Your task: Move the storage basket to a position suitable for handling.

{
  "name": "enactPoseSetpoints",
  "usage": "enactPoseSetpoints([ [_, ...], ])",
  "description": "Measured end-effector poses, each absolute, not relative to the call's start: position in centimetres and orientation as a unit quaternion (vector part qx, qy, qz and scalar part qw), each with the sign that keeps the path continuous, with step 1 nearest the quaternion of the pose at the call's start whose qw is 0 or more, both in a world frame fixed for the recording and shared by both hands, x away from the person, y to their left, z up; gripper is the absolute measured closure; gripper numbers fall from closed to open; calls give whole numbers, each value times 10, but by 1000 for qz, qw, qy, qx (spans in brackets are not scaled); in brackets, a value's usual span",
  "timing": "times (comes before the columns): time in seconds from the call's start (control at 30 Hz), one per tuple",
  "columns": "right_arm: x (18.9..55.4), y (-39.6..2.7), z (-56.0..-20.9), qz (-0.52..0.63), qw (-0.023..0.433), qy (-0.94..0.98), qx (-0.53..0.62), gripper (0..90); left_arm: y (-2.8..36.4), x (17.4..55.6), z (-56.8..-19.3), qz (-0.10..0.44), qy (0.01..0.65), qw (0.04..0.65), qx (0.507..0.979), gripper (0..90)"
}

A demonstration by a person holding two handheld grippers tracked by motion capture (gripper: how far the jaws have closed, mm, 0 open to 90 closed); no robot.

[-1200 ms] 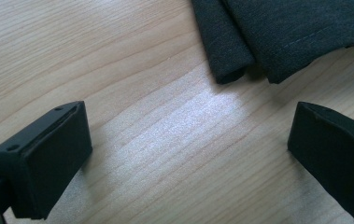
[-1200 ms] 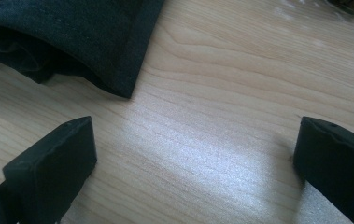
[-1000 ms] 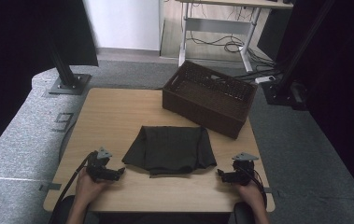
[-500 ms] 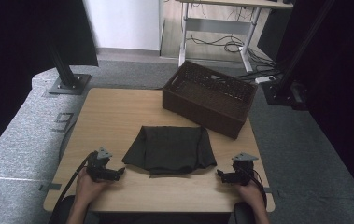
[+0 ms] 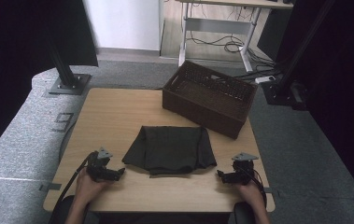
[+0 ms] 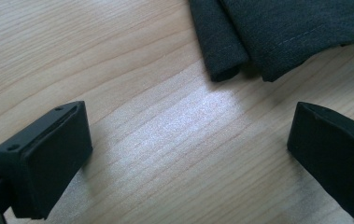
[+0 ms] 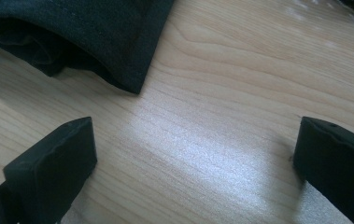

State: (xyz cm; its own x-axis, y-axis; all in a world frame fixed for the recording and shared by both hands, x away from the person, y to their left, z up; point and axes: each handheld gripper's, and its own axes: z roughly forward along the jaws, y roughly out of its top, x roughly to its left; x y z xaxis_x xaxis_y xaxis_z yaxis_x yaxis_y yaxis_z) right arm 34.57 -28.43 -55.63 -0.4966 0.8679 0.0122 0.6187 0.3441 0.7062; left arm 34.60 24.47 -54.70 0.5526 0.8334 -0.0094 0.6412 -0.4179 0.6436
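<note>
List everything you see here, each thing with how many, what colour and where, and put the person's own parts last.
folded garment: one, dark grey, near middle of the table, between the grippers.
wicker basket: one, dark brown, far right of the table.
table: one, light wood, centre.
desk frame: one, white, with cables on the floor behind.
hands: two, at the table's near edge.
left gripper: one, black, open, near the garment's left corner.
right gripper: one, black, open, near its right corner.
</note>
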Motion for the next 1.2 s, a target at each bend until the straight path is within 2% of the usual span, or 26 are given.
enactPoseSetpoints([
  [0.17,347,-284,-554,328,181,799,470,15,243,348,-545,153,447,296,830,0],
  [0.5,352,-285,-535,356,163,790,472,34,240,354,-527,148,438,327,824,15],
  [0.83,370,-272,-510,373,155,793,456,75,225,376,-511,148,420,343,827,133],
  [1.0,382,-262,-501,380,147,797,445,125,213,390,-508,139,409,348,832,149],
  [1.2,395,-252,-495,382,149,798,442,138,199,406,-508,141,398,347,838,180],
])
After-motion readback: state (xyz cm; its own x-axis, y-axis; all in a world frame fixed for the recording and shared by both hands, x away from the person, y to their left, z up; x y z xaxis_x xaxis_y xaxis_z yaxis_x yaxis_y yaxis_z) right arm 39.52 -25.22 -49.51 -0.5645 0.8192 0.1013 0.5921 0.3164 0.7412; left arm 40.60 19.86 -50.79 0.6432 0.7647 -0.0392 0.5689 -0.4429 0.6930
